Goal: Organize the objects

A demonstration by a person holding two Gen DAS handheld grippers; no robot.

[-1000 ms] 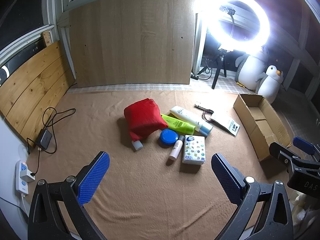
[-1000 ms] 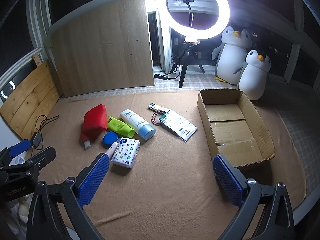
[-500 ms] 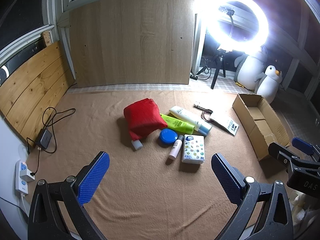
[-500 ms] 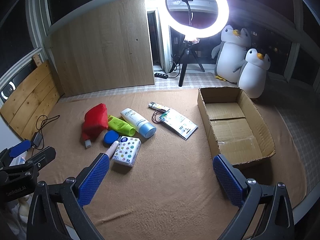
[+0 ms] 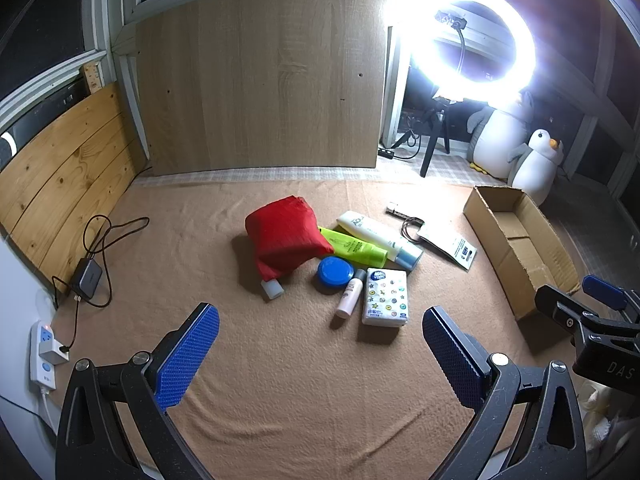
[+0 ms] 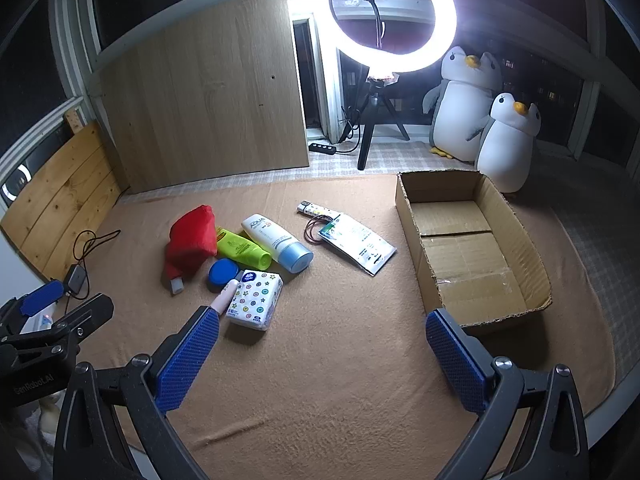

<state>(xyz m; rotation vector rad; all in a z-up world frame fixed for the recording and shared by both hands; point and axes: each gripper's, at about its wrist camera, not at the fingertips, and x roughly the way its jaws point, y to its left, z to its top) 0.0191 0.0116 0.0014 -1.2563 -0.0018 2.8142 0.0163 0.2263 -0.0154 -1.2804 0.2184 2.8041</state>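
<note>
Hovering over the brown blanket [image 6: 340,380], the left gripper [image 5: 320,356] and right gripper [image 6: 322,356] both gape wide, gripping nothing. A red pouch [image 6: 192,236], tubes, blue jar [image 6: 223,273] and tissue pack [image 6: 256,300] cluster left of the cardboard box [image 6: 472,264].

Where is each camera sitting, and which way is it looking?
Left wrist view: on the open left gripper, low over the blanket, facing the red pouch; the right gripper shows at its right edge.
Right wrist view: on the open right gripper, facing the cardboard box; the left gripper shows at its left edge.
Both see the tissue pack, ring light and penguins.
</note>
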